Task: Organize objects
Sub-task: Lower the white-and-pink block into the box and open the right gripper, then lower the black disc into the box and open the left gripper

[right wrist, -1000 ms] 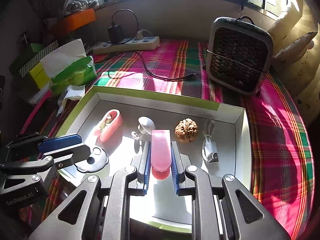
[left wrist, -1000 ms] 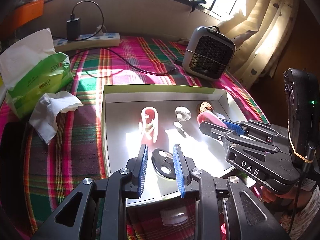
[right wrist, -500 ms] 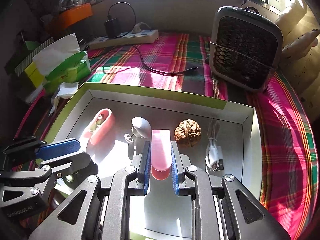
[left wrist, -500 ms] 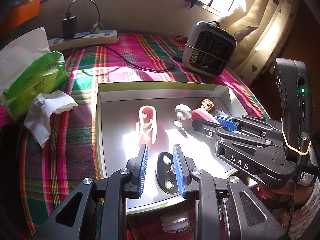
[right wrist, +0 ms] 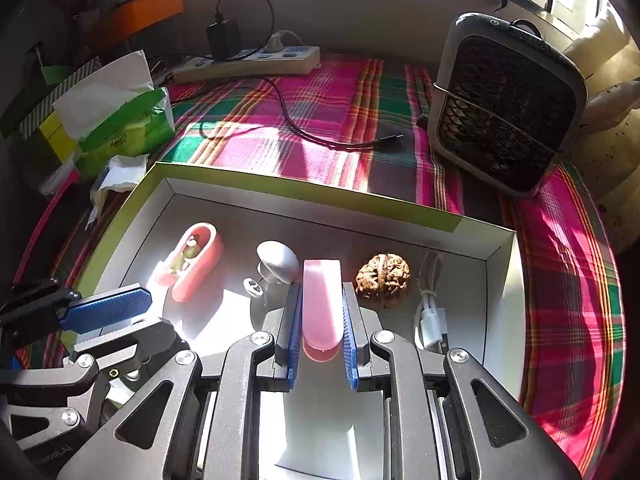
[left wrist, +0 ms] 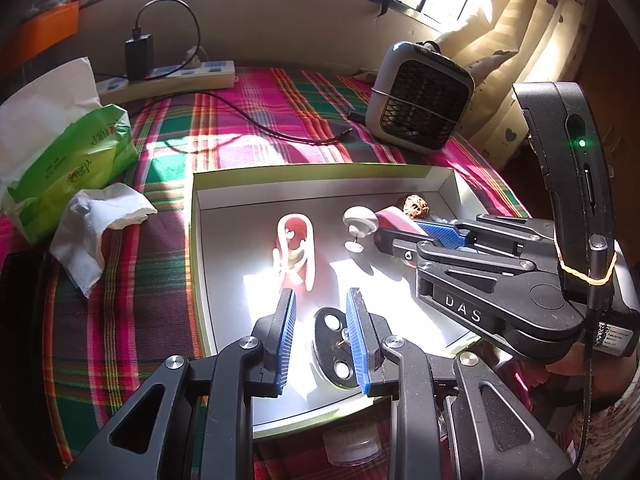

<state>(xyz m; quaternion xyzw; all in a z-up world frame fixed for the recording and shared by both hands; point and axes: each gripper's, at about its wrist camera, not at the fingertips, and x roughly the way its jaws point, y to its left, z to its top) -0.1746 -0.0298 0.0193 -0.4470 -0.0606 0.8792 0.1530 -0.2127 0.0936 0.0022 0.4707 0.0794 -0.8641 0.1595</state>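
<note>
Right hand-held gripper clamps the pink case, walnut at 2 o'clock; it has edged nearer the walnut than a second ago

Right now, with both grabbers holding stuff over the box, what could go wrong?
The right gripper pinches the pink piece close to the walnut and the white knob, so setting it down might knock them. The left gripper holds the dark plate by its edge, so it might slip.
</note>
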